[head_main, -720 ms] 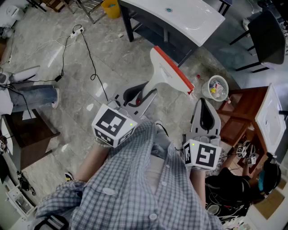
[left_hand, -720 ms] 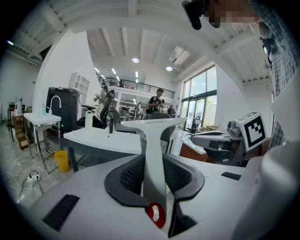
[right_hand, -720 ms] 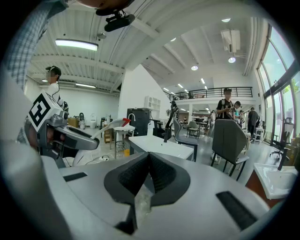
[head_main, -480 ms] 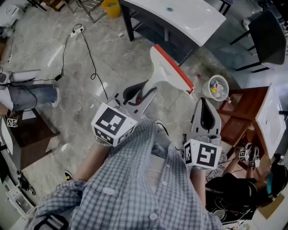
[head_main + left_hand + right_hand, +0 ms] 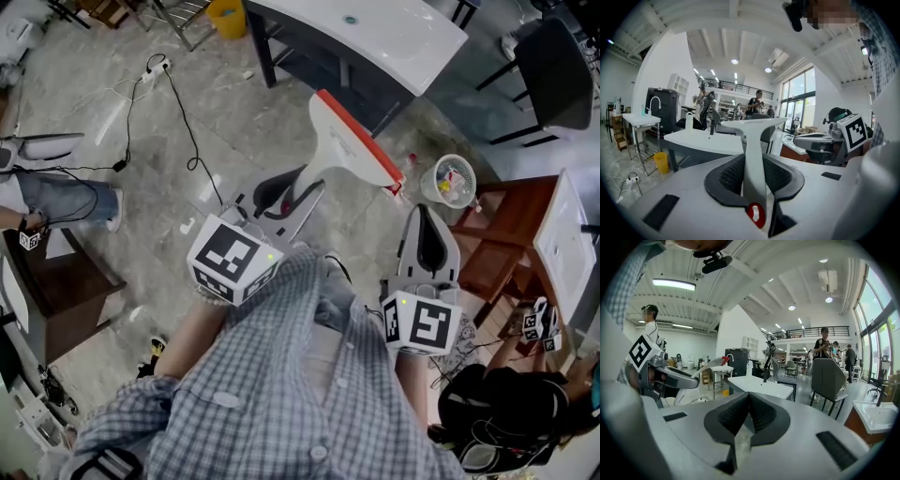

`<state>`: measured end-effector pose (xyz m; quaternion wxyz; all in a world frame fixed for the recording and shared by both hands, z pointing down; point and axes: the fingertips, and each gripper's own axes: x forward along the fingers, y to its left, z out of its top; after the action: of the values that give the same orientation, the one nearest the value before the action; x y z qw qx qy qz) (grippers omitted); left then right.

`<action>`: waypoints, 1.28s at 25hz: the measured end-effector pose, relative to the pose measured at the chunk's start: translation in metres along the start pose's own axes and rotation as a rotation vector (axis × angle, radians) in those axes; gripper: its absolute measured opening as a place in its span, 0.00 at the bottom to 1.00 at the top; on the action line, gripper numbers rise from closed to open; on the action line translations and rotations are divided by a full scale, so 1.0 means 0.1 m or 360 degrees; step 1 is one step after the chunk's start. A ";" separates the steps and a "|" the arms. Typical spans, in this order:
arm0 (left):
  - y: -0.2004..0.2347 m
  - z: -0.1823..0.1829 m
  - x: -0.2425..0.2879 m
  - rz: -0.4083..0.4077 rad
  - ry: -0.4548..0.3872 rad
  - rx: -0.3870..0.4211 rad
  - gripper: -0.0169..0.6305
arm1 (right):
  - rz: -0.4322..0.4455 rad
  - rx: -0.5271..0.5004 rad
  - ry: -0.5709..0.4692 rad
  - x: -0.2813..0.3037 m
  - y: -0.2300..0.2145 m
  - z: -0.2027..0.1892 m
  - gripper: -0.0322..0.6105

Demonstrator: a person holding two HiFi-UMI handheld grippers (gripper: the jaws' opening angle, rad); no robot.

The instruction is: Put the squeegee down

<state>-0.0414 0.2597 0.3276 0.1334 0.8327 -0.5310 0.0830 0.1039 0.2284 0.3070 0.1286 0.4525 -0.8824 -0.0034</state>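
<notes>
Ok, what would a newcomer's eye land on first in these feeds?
The white squeegee with its red blade edge, clamped by the handle in the left claw and held above the grey floor, near the white table. Beside it, the right claw is shut with nothing in it.

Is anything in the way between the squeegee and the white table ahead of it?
Nothing visible does. The squeegee, clamped in the left hand-held gripper, hangs just short of the white table, with only floor beneath it.
</notes>
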 end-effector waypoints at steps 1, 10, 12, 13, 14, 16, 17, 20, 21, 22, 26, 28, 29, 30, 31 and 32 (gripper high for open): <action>0.02 0.00 -0.02 -0.0001 -0.0004 -0.0001 0.19 | -0.0006 0.0001 0.0003 0.00 0.02 -0.01 0.06; 0.16 -0.01 -0.25 0.0013 -0.0044 0.0009 0.19 | -0.0022 -0.0010 -0.0014 -0.02 0.24 0.01 0.06; 0.16 -0.03 -0.29 0.0020 -0.0051 0.0014 0.19 | -0.0027 -0.0012 -0.0019 -0.03 0.27 0.01 0.06; 0.16 -0.04 -0.31 0.0023 -0.0054 0.0016 0.19 | -0.0029 -0.0013 -0.0023 -0.04 0.28 0.02 0.06; 0.17 -0.04 -0.33 0.0027 -0.0058 0.0016 0.19 | -0.0030 -0.0015 -0.0026 -0.05 0.29 0.03 0.06; 0.18 -0.04 -0.37 0.0034 -0.0067 0.0012 0.19 | -0.0030 -0.0022 -0.0031 -0.06 0.31 0.04 0.06; 0.19 -0.04 -0.39 0.0038 -0.0070 0.0010 0.19 | -0.0030 -0.0025 -0.0032 -0.06 0.33 0.05 0.06; 0.21 -0.05 -0.41 0.0044 -0.0071 0.0004 0.19 | -0.0025 -0.0024 -0.0026 -0.05 0.35 0.04 0.06; 0.21 -0.05 -0.40 0.0044 -0.0070 0.0002 0.19 | -0.0024 -0.0024 -0.0022 -0.04 0.35 0.03 0.06; 0.21 -0.05 -0.40 0.0044 -0.0070 -0.0001 0.19 | -0.0023 -0.0024 -0.0019 -0.04 0.34 0.02 0.06; 0.23 -0.04 -0.36 0.0048 -0.0077 -0.0003 0.19 | -0.0019 -0.0031 -0.0015 -0.02 0.32 0.00 0.06; 0.25 -0.02 -0.32 0.0056 -0.0081 0.0003 0.19 | -0.0014 -0.0036 -0.0013 0.02 0.28 0.00 0.06; 0.26 -0.01 -0.30 0.0061 -0.0084 0.0004 0.19 | -0.0009 -0.0040 -0.0012 0.05 0.26 0.00 0.06; 0.28 0.01 -0.29 0.0067 -0.0086 0.0002 0.19 | -0.0002 -0.0044 -0.0011 0.08 0.24 0.00 0.06; 0.30 0.01 -0.28 0.0073 -0.0089 -0.0002 0.19 | 0.0005 -0.0047 -0.0011 0.11 0.23 0.01 0.06; 0.32 0.02 -0.27 0.0079 -0.0092 -0.0007 0.19 | 0.0012 -0.0048 -0.0013 0.15 0.23 0.01 0.06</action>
<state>-0.0814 0.2697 0.3223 0.1176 0.8209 -0.5554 0.0611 0.0773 0.2301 0.3122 0.1318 0.4472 -0.8845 -0.0182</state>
